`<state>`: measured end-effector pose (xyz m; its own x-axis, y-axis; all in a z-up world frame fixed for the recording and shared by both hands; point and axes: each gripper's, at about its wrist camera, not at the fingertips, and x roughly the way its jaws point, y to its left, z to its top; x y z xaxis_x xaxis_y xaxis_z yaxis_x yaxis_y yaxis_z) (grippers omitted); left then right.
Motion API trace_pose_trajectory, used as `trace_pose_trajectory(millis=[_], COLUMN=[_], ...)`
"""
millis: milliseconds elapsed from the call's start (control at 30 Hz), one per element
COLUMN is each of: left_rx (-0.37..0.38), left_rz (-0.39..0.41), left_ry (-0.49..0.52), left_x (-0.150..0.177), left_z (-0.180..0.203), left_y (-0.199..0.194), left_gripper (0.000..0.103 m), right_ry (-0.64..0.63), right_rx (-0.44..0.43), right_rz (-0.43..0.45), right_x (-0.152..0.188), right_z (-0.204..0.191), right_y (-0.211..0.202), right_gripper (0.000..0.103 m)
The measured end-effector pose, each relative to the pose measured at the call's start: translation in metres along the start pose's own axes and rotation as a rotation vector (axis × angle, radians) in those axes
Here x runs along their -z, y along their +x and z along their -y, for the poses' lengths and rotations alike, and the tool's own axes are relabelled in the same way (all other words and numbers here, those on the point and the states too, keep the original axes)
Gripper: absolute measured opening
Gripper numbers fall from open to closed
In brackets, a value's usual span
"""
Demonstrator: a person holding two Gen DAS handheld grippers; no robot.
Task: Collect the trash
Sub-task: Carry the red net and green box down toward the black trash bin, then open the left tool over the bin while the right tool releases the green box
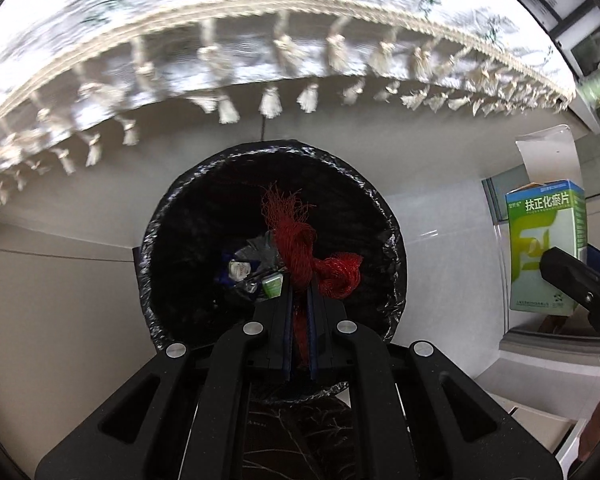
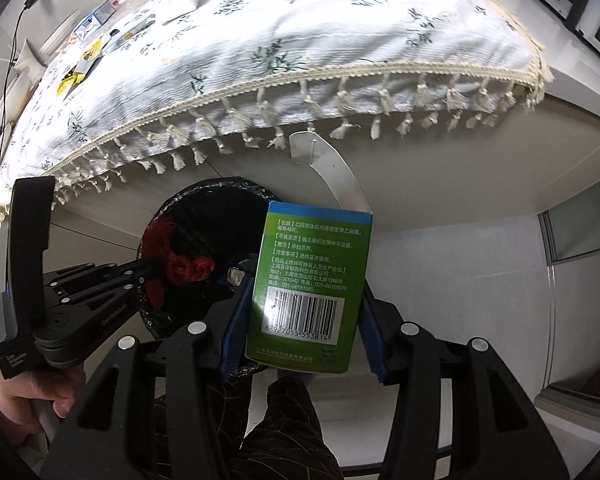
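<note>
Nearest the left wrist camera, left gripper (image 1: 300,300) pressed together, pinching a bunched red mesh net (image 1: 306,258) whose knotted end sticks out past the fingertips, directly over the mouth of a round bin (image 1: 392,240) lined with a black plastic bag. Down in the bin, a few scraps: a small green packet (image 1: 272,286), something blue and white beside it, print too small to read. Nearest the right wrist camera, right gripper (image 2: 300,320) partly spread, its blue pads clamped against both sides of a green and blue medicine box (image 2: 308,280), top flap open and standing up. On the box's back, white Chinese text in bracketed headings, a phone line reading 021-56151065, the postcode 200042, and a barcode numbered 6 927055 553814. On its front, seen from the left wrist camera, large white characters 扶正化瘀片 (image 1: 548,205) above a yellow-green leaf design. Box held just to the right of the bin, overlapping its rim in the right wrist view and hiding part of the opening. To the left in that view, a hand (image 2: 24,396) gripping the handle of the left tool. Below, a dark patterned trouser leg (image 2: 284,432) over pale floor. Beyond the bin, a table draped in a white tablecloth (image 2: 300,40) printed with small green sprigs, cream tassels hanging along its edge above the bin. Farthest, on the tabletop's far side, scattered papers and packets (image 2: 96,20), one yellow, writing unreadable; black cables along the wall.
</note>
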<state>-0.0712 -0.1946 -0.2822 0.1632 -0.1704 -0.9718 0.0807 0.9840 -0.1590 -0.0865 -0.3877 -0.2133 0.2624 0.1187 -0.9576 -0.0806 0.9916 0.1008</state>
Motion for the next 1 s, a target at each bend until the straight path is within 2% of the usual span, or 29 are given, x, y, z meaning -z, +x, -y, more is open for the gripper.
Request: trace_pose_trajectory(millis=[100,300,367,433,567,633,833,1000], left_rx=[0.0,-0.014,-0.012,-0.018,-0.02,-0.024,-0.04,-0.054], left_rz=[0.0,0.038,0.051,0.074,0.116,0.133,0.185,0.208], left_ry=[0.019,0.024,0.011,-0.007,-0.035,-0.046,-0.094,-0.141], left_x=[-0.002,-0.002,-0.001,-0.001,0.001,0.004,0.013,0.018], left_z=[0.006,0.005,0.001,-0.005,-0.018,-0.024,-0.044,-0.062], left_y=[0.003,-0.008,-0.013,-0.021,-0.038,-0.045,-0.066,-0.078], left_gripper=[0.005,0.014,0.025,0.042,0.057,0.069,0.091,0.097], right_ry=[0.006,0.005,-0.001,-0.008,-0.029,-0.04,-0.082,-0.105], right_rx=[0.004,0.004,0.003,-0.003,-0.013,-0.023,-0.042,-0.055], right_rz=[-0.004,-0.006,-0.006,-0.004,-0.004,-0.005,-0.003,-0.009], right_x=[0.003,0.004,0.003,0.0,-0.005,-0.007,-0.014,-0.02], right_z=[0.002,0.0,-0.003,-0.008,-0.018,-0.025,-0.045,-0.061], right_y=[-0.001,0.0,0.001,0.002,0.005,0.007,0.01,0.018], right_gripper=[0.047,0.047,0.047,0.047,0.047,0.047,0.047,0.047])
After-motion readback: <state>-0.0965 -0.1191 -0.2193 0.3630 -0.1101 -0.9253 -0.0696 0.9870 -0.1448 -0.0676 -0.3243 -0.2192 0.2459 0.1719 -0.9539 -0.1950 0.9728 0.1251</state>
